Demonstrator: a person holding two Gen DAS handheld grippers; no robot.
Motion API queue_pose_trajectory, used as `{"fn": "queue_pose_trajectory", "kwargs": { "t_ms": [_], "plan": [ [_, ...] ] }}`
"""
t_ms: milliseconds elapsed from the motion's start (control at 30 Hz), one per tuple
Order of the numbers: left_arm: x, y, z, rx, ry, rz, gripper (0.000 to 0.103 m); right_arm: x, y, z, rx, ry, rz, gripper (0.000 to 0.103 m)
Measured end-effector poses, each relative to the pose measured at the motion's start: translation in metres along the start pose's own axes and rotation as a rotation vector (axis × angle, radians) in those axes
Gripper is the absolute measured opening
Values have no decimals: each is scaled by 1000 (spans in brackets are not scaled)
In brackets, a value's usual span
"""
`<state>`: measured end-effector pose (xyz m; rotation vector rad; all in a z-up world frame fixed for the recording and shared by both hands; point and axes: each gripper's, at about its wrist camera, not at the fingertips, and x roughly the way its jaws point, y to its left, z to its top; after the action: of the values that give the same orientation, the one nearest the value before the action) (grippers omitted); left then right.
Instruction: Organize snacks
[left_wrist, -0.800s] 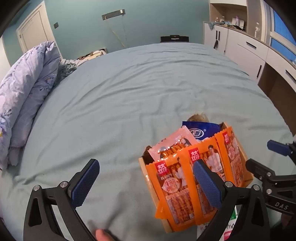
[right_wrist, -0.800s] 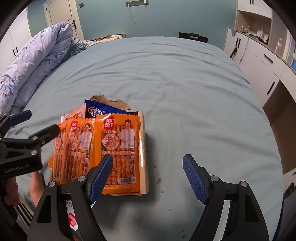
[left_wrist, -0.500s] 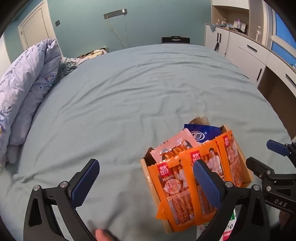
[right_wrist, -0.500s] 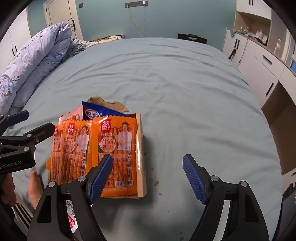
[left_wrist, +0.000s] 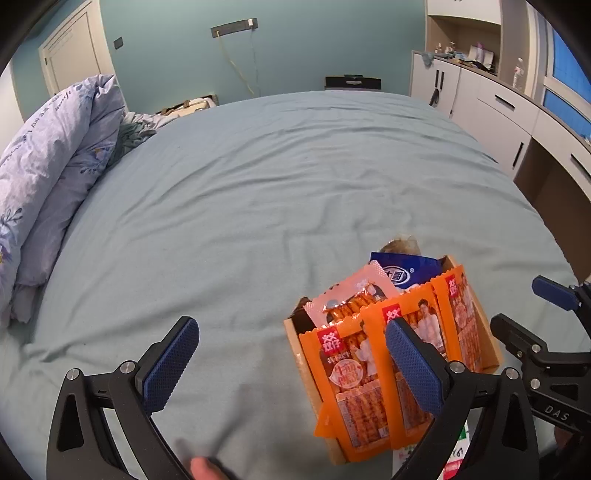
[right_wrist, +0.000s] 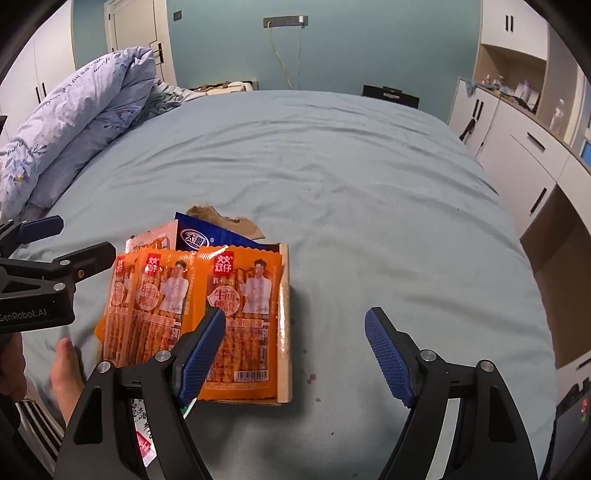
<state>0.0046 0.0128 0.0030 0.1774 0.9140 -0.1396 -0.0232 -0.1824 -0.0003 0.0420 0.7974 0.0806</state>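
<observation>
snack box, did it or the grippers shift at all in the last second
Only slightly. In both wrist views the box of orange snack packs sits a little lower in frame than before, so both grippers seem to have eased back or up from it. Nothing was gripped or released: the left gripper and right gripper stay open and empty. The packs, blue packet and bed sheet look unchanged.

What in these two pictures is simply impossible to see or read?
- Inside of the cardboard box: both views, covered by the orange snack packets.
- Blue packet: mostly hidden behind the orange ones; its small print is unreadable.
- White packet near the box: right view, blocked by the right gripper and its fingers.
- Brown wrapper behind the box: too crumpled to identify.
- Items on the cabinets: too small.
</observation>
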Motion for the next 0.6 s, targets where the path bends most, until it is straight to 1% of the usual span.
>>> {"fn": "queue_pose_trajectory", "kwargs": {
  "t_ms": [200, 267, 333, 367, 433, 467, 533, 600],
  "plan": [
    [0, 3, 5, 9, -15, -6, 103, 0, -4, 3, 12, -10, 14, 77],
    [1, 5, 13, 37, -35, 4, 103, 0, -6, 5, 11, -15, 19, 77],
    [4, 7, 26, 91, -74, 17, 103, -1, -11, 8, 14, -27, 21, 77],
    [8, 10, 34, 135, -108, 34, 103, -1, -14, 9, 20, -32, 22, 77],
    [17, 18, 44, 170, -151, 93, 103, 1, -22, 13, 36, -39, 25, 77],
    [24, 24, 50, 176, -171, 108, 103, 3, -27, 14, 45, -42, 23, 77],
    [44, 39, 58, 166, -171, 93, 103, 7, -38, 17, 73, -54, 6, 77],
    [71, 53, 62, 143, -133, 69, 103, 11, -52, 18, 109, -78, -26, 77]
  ]
}}
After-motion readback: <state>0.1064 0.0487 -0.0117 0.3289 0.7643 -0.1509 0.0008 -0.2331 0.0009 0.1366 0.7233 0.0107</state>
